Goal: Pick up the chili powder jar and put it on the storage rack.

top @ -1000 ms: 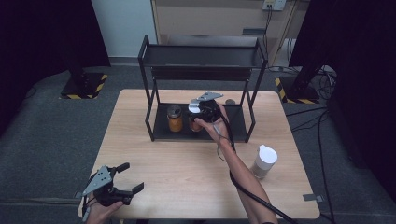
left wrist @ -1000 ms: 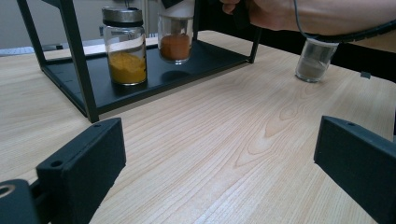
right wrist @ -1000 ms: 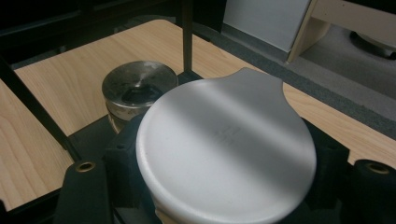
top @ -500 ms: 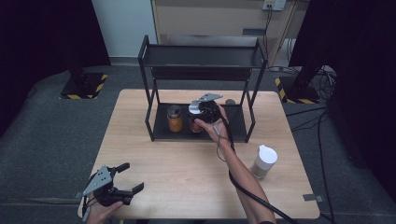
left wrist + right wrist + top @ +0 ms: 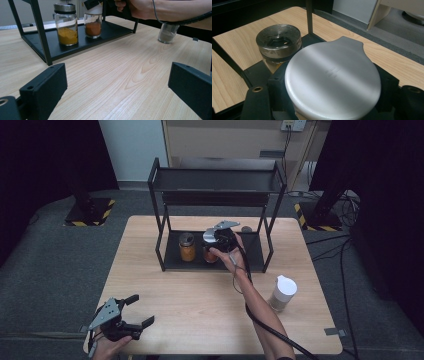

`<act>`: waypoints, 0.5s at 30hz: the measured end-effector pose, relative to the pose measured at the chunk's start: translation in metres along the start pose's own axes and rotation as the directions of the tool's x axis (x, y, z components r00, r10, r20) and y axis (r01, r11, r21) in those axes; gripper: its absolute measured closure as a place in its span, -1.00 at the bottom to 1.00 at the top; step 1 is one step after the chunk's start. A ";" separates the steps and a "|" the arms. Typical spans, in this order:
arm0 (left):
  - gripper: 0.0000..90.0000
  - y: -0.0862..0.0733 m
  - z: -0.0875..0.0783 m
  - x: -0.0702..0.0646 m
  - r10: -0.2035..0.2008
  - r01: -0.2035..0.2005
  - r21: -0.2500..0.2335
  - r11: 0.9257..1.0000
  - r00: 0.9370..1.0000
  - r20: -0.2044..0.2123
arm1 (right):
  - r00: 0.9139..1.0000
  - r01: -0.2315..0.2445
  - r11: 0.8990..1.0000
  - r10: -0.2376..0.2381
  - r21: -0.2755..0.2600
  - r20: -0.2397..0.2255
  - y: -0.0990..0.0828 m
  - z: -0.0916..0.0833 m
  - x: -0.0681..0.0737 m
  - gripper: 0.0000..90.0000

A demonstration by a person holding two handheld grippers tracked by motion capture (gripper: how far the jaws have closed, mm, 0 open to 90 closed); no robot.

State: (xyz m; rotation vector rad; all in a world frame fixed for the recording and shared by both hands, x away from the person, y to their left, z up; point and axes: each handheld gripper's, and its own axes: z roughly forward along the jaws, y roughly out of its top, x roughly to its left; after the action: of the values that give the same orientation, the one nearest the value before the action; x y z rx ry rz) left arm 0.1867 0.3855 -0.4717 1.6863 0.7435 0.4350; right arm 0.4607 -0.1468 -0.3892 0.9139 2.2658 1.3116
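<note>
On the rack's lower shelf (image 5: 250, 257) we find the jar in hand: the white-capped jar (image 5: 93, 23) of reddish-brown powder, standing upright with its base on the black shelf, just beside the yellow-powder jar (image 5: 187, 247) with the metal lid.

Change over the last second: almost none. We see the same arm line, the same jar position and the same tool pose in the high view as a second ago. We read this as a pause at set-down: the jar looks seated on the shelf, and release has not yet come.

Right tool (image 5: 218, 238): pressed in on the white-capped jar. In the right gripper view its black jaws flank the jar just below the white cap (image 5: 333, 78), as tight as we would expect for a full grip. It is pinching the jar, not merely resting by it.

Left tool (image 5: 131, 312): spread wide, holding nothing, hovering low near the front left corner of the surface (image 5: 190, 292). In the left gripper view we see bare wood between its jaws.

Farther out, a second white-capped jar (image 5: 282, 292) of pale powder stands alone at the right side of the surface, well apart from the rack. We judge it the likely next candidate for shelving.
</note>
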 end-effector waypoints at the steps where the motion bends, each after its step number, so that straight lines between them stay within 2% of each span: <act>1: -0.97 0.000 0.000 0.000 0.000 0.000 0.000 1.000 1.000 0.000 | 1.000 0.000 1.000 0.000 -0.001 -0.001 0.000 0.000 0.000 -0.31; 4: -0.97 0.000 0.000 0.000 0.000 0.000 0.000 1.000 1.000 0.000 | 1.000 -0.004 1.000 0.004 -0.005 -0.003 -0.002 0.000 -0.001 -0.32; 10: -0.97 0.000 0.000 0.000 0.002 -0.002 0.001 1.000 1.000 0.001 | 0.999 -0.020 0.999 0.021 -0.044 0.034 0.000 -0.008 0.003 -0.72; 15: -0.97 0.000 0.001 -0.001 0.003 -0.003 0.002 1.000 1.000 0.001 | 0.999 0.003 0.998 -0.001 -0.060 0.039 0.010 -0.020 0.007 -0.81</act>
State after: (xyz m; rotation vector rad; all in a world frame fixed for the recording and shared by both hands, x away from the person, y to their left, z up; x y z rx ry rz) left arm 0.1868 0.3846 -0.4714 1.6895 0.7410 0.4357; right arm 0.4471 -0.1515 -0.3707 0.9084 2.1857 1.3415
